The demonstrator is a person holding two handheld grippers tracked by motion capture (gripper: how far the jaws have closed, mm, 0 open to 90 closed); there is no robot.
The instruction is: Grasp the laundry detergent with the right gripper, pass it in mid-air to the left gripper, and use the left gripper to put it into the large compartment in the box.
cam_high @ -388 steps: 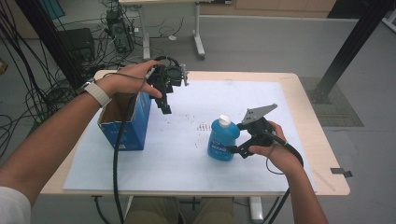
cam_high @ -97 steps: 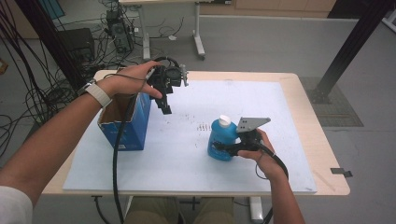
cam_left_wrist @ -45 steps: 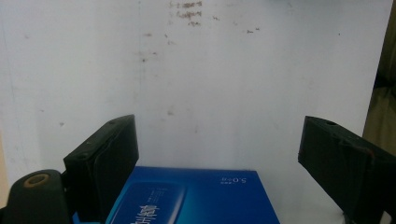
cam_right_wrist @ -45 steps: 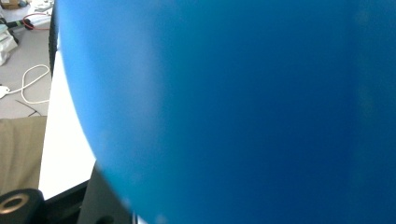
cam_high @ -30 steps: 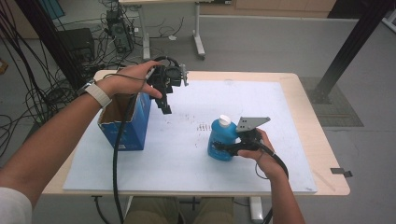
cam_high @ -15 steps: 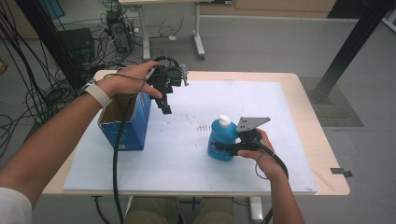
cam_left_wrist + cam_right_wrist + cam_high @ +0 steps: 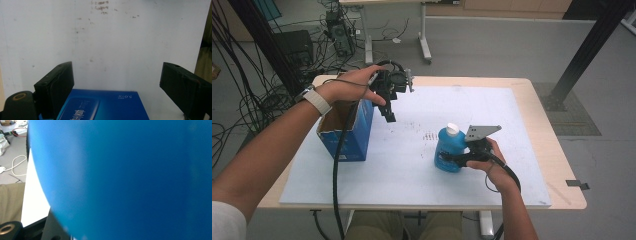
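A blue bottle (image 7: 449,150) with a white cap (image 7: 453,129) stands upright on the white mat (image 7: 412,170), right of centre. My right gripper (image 7: 448,154) is shut on the bottle's lower body, and the far jaw is hidden behind it. In the right gripper view the bottle (image 7: 125,177) is pressed close, with one black finger (image 7: 53,231) beside it. My left gripper (image 7: 389,114) hangs open in the air over the right edge of an open blue cardboard box (image 7: 347,131). Its view shows the box (image 7: 105,107) below the gripper (image 7: 117,85) and bare mat (image 7: 112,37) beyond.
Dark smudges (image 7: 429,135) mark the mat's middle. The wooden table edge (image 7: 537,115) borders the mat. Cables (image 7: 242,100) cover the floor at left, another desk's legs (image 7: 424,45) stand behind, and a black post (image 7: 587,50) rises at the right.
Since the oldest frame my right gripper has moved left, closer around the bottle. Nothing has moved in the last second.
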